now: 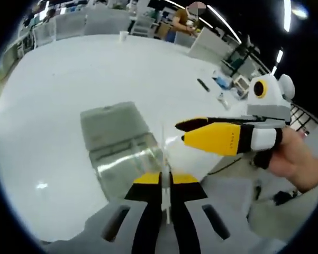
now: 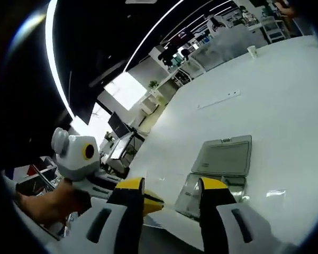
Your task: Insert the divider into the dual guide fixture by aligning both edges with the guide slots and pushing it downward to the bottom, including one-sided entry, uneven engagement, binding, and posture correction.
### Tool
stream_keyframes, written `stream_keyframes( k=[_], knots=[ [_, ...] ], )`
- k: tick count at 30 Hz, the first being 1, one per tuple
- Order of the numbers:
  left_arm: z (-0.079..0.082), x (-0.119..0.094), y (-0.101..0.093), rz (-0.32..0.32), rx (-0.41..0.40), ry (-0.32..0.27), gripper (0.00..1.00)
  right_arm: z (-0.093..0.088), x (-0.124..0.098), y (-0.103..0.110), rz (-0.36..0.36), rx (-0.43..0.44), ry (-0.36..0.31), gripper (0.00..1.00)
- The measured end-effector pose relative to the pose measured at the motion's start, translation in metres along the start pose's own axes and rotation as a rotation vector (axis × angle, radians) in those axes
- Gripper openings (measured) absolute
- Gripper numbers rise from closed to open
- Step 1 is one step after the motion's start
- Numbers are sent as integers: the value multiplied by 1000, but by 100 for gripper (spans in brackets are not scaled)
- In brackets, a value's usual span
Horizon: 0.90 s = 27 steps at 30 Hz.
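Clear plastic box (image 1: 128, 159), lid open: stands on the white table (image 1: 69, 95). Its grey hinged lid (image 1: 112, 123) lies flat on the table, joined to the box's far side. In the right gripper view the same box (image 2: 201, 193) sits just beyond the jaws, with its lid (image 2: 224, 156) past it.

Divider (image 1: 164, 169): thin clear sheet, seen edge-on, upright, just beside the box's near right corner. Whether it has entered any guide slot cannot be told.

Left gripper (image 1: 165, 182): yellow-tipped jaws clamped on the divider's lower part, the sheet rising between them.

Right gripper (image 1: 186, 131): hangs above the table to the right of the box, tips near the divider's upper edge; a hand (image 1: 296, 159) holds it. From this side the jaws look nearly together; in its own view the gripper (image 2: 169, 188) has jaws spread apart, nothing between them.

Small dark items (image 1: 203, 84): on the table far beyond the box.
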<state>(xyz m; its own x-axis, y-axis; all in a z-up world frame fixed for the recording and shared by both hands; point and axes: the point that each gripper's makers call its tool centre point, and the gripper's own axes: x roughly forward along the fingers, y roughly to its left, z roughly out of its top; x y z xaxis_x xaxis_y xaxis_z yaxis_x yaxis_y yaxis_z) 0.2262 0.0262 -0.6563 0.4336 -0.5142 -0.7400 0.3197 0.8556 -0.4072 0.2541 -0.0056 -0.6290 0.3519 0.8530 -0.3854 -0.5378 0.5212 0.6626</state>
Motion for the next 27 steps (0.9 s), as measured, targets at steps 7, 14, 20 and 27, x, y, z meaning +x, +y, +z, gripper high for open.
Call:
stream_keyframes(
  k=[7, 14, 20, 27],
  knots=[
    [5, -2, 12, 15, -55, 51, 1, -11, -6, 3, 28, -63, 5, 38],
    [10, -3, 24, 42, -101, 79, 1, -22, -13, 6, 57, -124, 8, 37],
    [10, -4, 35, 82, -133, 136, 1, -26, -17, 11, 87, -186, 1, 37],
    [18, -3, 39, 103, -168, 167, 1, -31, -19, 14, 108, -242, 2, 39]
  ],
)
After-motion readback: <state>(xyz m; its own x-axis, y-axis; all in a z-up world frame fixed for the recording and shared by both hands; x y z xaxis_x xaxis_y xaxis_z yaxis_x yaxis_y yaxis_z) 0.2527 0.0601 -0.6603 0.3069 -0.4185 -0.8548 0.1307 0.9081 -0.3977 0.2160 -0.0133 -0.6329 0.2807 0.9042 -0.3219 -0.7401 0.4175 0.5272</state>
